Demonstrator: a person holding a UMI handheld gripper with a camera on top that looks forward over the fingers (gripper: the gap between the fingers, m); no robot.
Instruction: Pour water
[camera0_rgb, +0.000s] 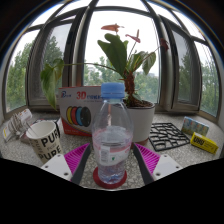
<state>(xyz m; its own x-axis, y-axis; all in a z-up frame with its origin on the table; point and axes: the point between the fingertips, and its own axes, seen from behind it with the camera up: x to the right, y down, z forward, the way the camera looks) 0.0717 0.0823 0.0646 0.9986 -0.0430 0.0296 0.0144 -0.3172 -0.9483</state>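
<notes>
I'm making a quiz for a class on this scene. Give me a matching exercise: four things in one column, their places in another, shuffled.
Things:
1. water bottle
2. paper cup
3. potted plant
4. black trivet

Places:
A. right of the pot, on the sill
B. between the fingers of the tool
C. behind the bottle, at the window
D. left of the bottle

Pairs: 1-B, 2-D, 3-C, 4-A
</notes>
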